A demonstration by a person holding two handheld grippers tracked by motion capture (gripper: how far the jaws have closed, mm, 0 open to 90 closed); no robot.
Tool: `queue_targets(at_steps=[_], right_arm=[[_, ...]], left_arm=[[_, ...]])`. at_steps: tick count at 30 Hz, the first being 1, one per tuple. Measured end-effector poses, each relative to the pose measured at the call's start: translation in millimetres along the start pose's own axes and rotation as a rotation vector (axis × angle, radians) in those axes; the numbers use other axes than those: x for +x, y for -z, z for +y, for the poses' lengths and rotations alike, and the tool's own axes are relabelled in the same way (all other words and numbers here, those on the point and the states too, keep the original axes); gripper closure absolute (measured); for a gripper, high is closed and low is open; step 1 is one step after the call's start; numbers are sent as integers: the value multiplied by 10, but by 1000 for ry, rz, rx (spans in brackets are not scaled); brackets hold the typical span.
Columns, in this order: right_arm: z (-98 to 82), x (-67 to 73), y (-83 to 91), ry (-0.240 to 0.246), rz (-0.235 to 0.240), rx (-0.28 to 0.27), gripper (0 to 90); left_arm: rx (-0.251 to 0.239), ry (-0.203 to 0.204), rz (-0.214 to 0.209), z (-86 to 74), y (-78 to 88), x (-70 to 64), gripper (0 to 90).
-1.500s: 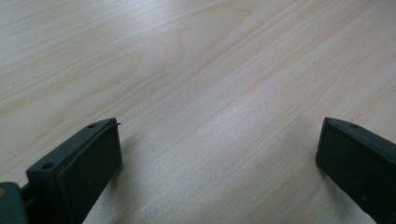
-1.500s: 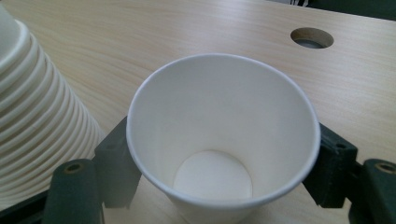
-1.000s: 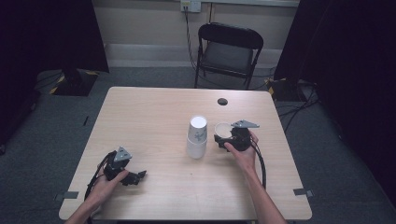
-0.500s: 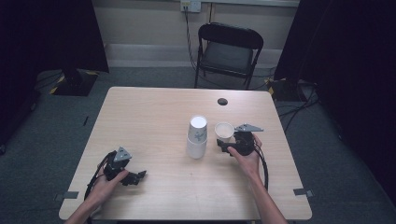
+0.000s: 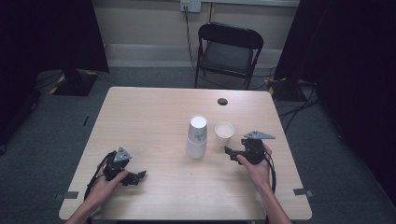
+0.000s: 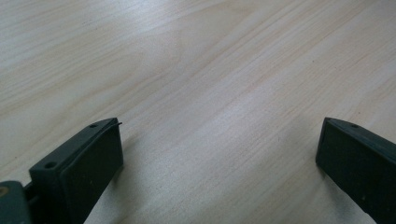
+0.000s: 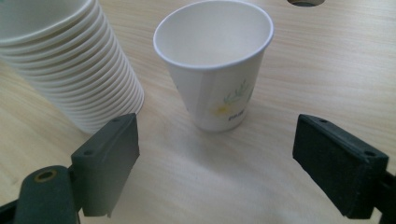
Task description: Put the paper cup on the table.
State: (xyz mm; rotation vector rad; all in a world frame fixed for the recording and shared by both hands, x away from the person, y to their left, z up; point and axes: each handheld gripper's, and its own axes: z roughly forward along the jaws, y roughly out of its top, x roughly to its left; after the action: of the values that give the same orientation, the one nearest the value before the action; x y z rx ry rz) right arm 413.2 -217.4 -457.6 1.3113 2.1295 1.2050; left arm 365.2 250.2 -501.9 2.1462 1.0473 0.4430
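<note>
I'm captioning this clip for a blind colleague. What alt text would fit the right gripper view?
A single white paper cup with a small leaf print stands upright and empty on the pale wooden table, just ahead of the open right gripper, whose two black fingers are spread wide and touch nothing. A tall stack of paper cups stands to the cup's left.

Overhead table (image 5: 154,116); two close finger-level views
</note>
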Motion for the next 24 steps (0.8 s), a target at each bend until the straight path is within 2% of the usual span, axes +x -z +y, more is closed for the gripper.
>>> queue_targets(at_steps=[3, 5, 7, 11, 19, 24], right_arm=[[-61, 9, 104, 1, 11, 5, 143], [-99, 17, 175, 7, -8, 11, 143], [-135, 6, 230, -11, -8, 33, 153], [-265, -22, 321, -11, -20, 50, 153], [-554, -67, 380, 1, -41, 138, 154], [-679, 7, 387, 35, -58, 196, 143]], left_arm=[[0, 3, 0, -5, 3, -2, 2], [0, 1, 1, -5, 5, -2, 2], [4, 3, 5, -7, 9, -3, 2], [3, 10, 10, -10, 11, -10, 1], [2, 27, 30, -21, 23, -40, 2], [3, 27, 31, -22, 24, -40, 2]])
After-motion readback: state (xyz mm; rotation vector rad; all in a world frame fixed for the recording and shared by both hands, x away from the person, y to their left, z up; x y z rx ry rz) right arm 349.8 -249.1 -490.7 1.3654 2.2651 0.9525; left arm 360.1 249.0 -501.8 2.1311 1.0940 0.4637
